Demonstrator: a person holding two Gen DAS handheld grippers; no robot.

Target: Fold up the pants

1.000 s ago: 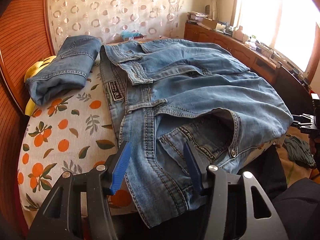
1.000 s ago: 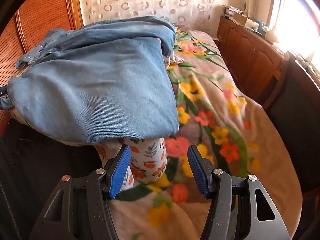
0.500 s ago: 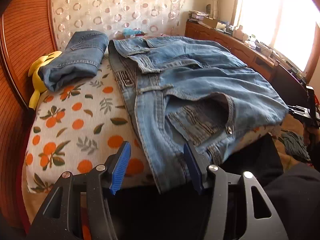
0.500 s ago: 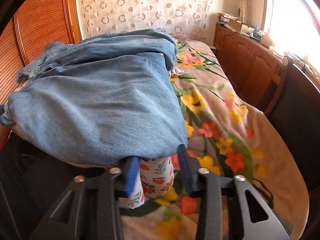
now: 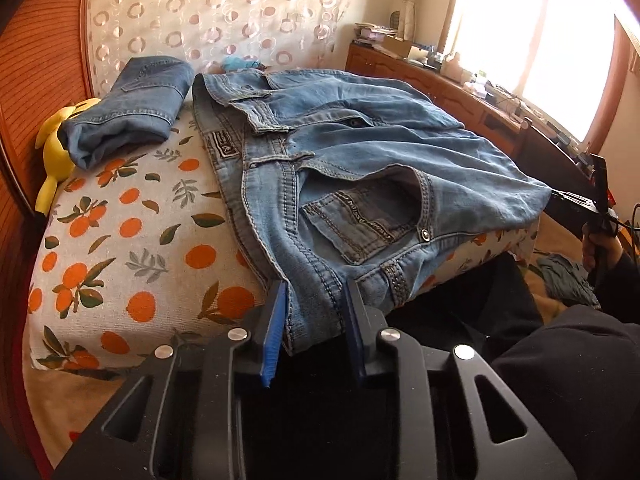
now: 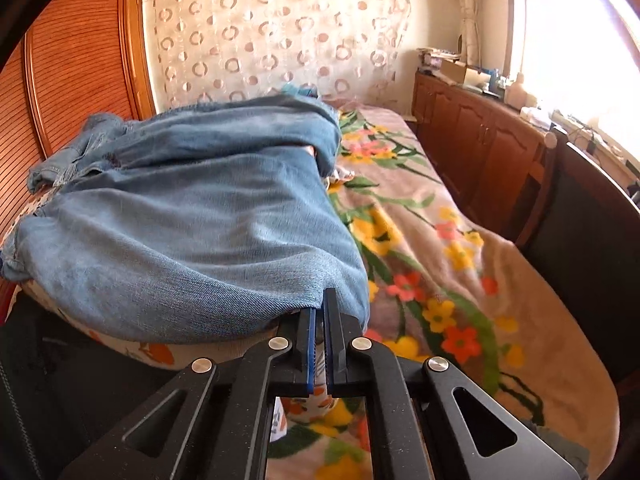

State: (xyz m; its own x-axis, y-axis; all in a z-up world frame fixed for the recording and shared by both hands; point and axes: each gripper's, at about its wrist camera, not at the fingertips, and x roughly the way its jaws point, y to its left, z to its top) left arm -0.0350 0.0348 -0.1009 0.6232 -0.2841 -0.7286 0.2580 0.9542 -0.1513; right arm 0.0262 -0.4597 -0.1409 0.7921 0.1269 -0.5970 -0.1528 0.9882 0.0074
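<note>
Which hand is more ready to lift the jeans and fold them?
Probably the right gripper: its jaws are already shut on the jeans' near edge. The left gripper is only closing, waistband corner between its jaws.

Left gripper [image 5: 316, 312]: rear body cut off by bottom edge; waistband corner of jeans [image 5: 360, 184] sits between the closing jaws, pad contact not clear. Right gripper [image 6: 319, 334]: fingertips buried under the jeans [image 6: 192, 240] fold edge, so the pinched cloth is hidden. Far hem of jeans blurred in right view. Patch label [image 5: 225, 145] text too small to read. Yellow plush toy [image 5: 56, 148] half hidden behind folded jeans [image 5: 128, 116]. Blue object [image 5: 240, 63] at the bed's far end can't be identified. Cabinet-top clutter [image 5: 464, 68] washed out by window glare. Hand [image 5: 600, 244] at right edge partly cut off.
</note>
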